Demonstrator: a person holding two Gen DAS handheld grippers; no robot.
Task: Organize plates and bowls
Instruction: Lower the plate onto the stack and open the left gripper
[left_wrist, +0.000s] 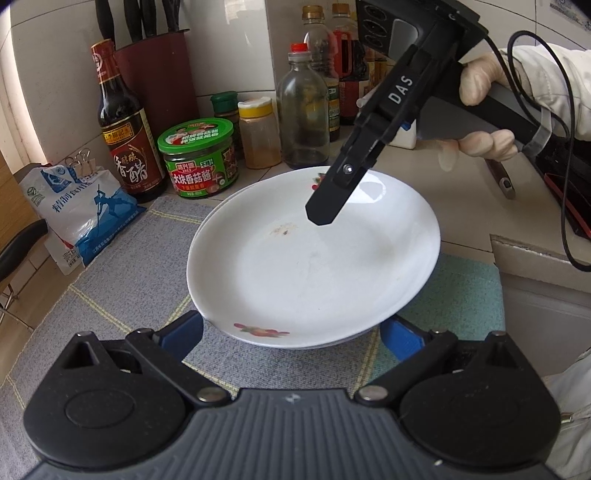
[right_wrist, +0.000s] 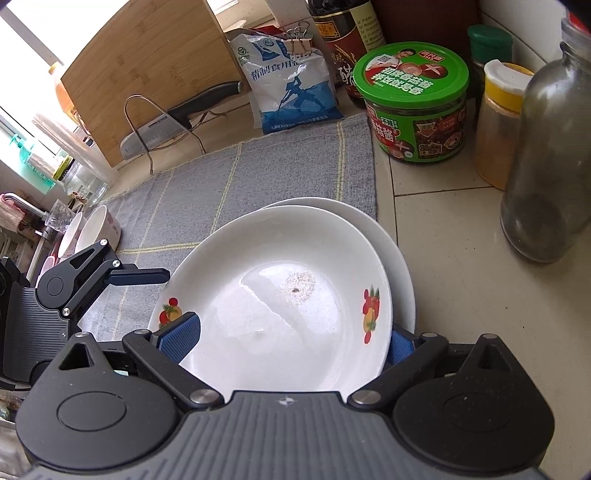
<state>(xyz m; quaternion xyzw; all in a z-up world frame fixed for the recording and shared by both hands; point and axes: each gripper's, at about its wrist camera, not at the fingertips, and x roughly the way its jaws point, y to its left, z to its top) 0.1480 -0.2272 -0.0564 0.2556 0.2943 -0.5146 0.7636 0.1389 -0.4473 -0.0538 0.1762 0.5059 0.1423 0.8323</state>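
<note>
Two white plates lie stacked on a grey mat (left_wrist: 140, 280). The top plate (left_wrist: 314, 266) (right_wrist: 280, 306) has fruit prints on its rim, and the plain lower plate (right_wrist: 400, 258) peeks out beneath it. My left gripper (left_wrist: 291, 334) is open, its blue pads (left_wrist: 184, 332) on either side of the stack's near rim. My right gripper (right_wrist: 288, 341) is open too, with one pad (right_wrist: 181, 336) over the top plate's inside and the other outside the rim. Its black finger (left_wrist: 327, 201) hangs above the plate. White bowls (right_wrist: 96, 229) stand at the mat's far left end.
Behind the plates stand a green-lidded sauce jar (left_wrist: 199, 158), a vinegar bottle (left_wrist: 125, 122), a yellow-capped spice jar (left_wrist: 258, 133), a glass bottle (left_wrist: 303, 110) and a salt bag (left_wrist: 81, 214). A cutting board (right_wrist: 147, 70) and a knife (right_wrist: 199, 103) lie past the mat. A stove edge (left_wrist: 565, 192) is on the right.
</note>
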